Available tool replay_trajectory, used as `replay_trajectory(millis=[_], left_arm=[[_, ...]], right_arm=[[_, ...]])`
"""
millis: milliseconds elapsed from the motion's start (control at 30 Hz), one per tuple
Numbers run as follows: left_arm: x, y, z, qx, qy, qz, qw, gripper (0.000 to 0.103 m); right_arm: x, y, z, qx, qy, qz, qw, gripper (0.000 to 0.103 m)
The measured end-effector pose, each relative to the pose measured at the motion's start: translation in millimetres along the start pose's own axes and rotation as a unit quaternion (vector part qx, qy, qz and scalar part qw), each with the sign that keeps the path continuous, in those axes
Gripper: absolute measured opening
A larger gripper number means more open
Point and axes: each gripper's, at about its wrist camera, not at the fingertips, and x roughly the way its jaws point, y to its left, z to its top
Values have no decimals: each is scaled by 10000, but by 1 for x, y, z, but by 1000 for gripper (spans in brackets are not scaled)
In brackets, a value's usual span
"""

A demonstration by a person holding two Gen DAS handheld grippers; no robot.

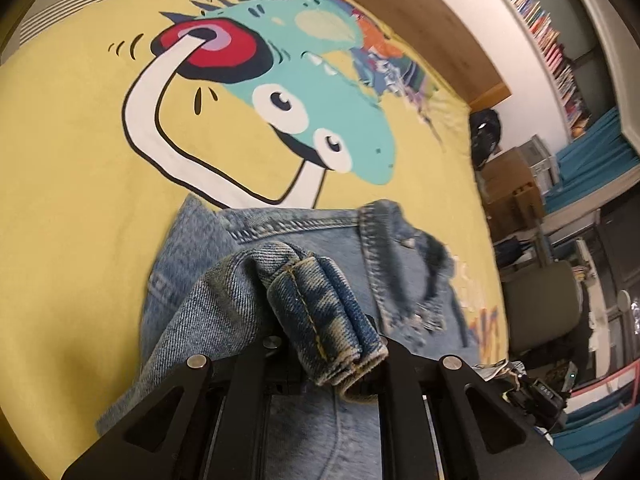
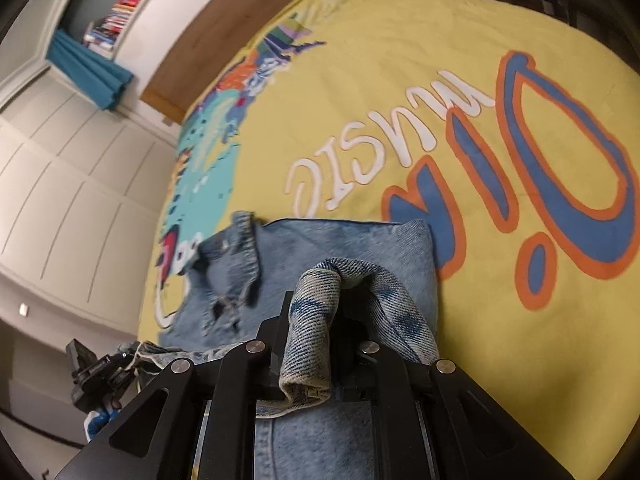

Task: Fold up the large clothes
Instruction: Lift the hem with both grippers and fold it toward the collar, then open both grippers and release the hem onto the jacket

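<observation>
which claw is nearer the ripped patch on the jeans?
Left, probably. The left claw grips a denim fold with the ripped patch just to its right. The right claw grips another fold; there the patch sits further off, to its left.

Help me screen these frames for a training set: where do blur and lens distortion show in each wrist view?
Left wrist view: the frayed right edge of the jeans is smeared by motion, while the hem in the left gripper is sharp; the bookshelf curves with the fisheye. Right wrist view: the ripped denim at left is blurred, the fold in the right gripper crisp; the wall panels bow, and the corners are black.
</observation>
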Motion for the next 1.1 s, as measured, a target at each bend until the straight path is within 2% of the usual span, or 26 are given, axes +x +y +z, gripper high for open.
replay_trajectory(millis=[200,300,367,400,467,567,667,733,967,1100], left_arm=[[24,12,11,-150,154,61,9998,15],[26,18,12,-286,207,-45,9994,22],[22,20,13,-390,183,-126,9990,33],[20,22,15,-428,152,-181,9988,34],[13,25,18,-474,136,-275,9984,36],[4,20,21,-404,134,-186,9989,43],[-11,15,25,-286,-2,-34,9996,50],[-22,13,28,-264,-107,18,9996,50],[-44,-16,13,545,-176,528,9970,50],[-37,-37,-12,1083,-1,626,9921,50]], right_arm=[[29,-8,14,55,63,-147,9999,21],[40,-12,19,135,130,-202,9996,25],[46,-14,18,207,164,-218,9994,31],[48,-15,17,236,175,-219,9993,33],[48,-16,16,278,165,-179,9993,44],[44,-14,16,289,91,-211,9993,57],[39,-11,18,297,52,-215,9993,59],[32,-6,19,193,1,-294,9994,61],[0,28,20,-564,-280,-576,9964,62],[1,60,-2,-1280,-81,-626,9898,63]])
